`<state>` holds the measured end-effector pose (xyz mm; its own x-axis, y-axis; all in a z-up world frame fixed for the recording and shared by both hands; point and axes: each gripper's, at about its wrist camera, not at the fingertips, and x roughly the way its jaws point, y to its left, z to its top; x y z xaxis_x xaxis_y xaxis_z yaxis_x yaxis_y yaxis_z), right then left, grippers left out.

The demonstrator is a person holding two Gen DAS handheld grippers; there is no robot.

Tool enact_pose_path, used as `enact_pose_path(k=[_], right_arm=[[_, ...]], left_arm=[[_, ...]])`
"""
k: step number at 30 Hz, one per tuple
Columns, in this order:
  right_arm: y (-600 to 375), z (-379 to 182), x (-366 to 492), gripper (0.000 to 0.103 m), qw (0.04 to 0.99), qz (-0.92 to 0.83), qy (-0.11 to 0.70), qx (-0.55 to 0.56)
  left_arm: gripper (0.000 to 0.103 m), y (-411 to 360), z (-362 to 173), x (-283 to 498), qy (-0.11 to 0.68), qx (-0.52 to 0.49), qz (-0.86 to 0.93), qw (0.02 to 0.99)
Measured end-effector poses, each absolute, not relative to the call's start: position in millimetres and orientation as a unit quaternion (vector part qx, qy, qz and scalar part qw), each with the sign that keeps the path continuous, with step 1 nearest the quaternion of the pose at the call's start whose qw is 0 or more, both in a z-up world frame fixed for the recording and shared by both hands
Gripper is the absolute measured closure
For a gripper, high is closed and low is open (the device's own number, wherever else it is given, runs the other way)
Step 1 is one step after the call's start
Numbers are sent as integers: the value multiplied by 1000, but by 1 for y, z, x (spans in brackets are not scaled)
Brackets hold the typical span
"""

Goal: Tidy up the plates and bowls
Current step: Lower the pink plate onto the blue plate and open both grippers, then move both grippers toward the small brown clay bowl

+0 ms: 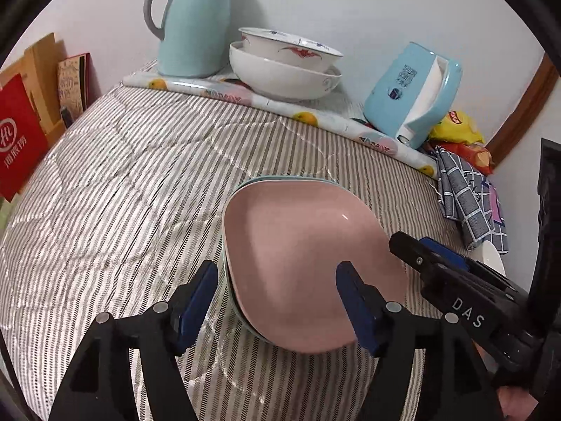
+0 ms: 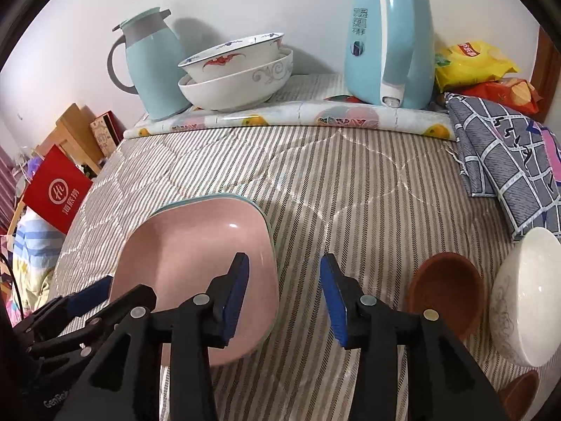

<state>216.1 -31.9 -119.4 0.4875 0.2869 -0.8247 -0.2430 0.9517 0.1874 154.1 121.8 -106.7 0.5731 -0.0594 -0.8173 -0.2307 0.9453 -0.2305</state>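
Observation:
A pink square plate [image 1: 298, 245] [image 2: 189, 245] lies on top of a teal plate [image 2: 210, 198] on the striped cloth [image 1: 122, 182]. My left gripper [image 1: 277, 273] stands open astride the plate's left rim, its pads clear of it. My right gripper [image 2: 284, 261] is open too, with the plate's right rim between its fingers and not pressed. A brown bowl [image 2: 448, 291] and a white bowl [image 2: 526, 298] sit to the right of the right gripper. Two white patterned bowls [image 1: 287, 66] [image 2: 235, 80] are nested at the back.
Along the back wall stand a pale blue jug [image 1: 193, 24], a blue kettle [image 2: 389, 35] and snack bags [image 2: 470, 63], behind a rolled floral mat [image 2: 280, 119]. A checked cloth [image 2: 508, 161] lies at the right. A red bag [image 1: 17, 137] stands at the left edge.

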Motion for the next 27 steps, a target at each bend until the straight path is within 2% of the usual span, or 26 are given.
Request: enact_pose_path(k=[9,15,18,27], right_arm=[[-47,-101,194,60,872,149,466,25],[-75,-85,177,54,881,126,455,35],[-96,-76,168,48,887,110,446,45],[-169,-55,137,48,906,52,417,52]], left_arm=[[35,124,-94,141,450,-167,57,875],[35,111,-83,131,437,-165,53,883],[35,99,-78,127,430,-164,49,887],[35,51,-61,114,406,-144,23,902]])
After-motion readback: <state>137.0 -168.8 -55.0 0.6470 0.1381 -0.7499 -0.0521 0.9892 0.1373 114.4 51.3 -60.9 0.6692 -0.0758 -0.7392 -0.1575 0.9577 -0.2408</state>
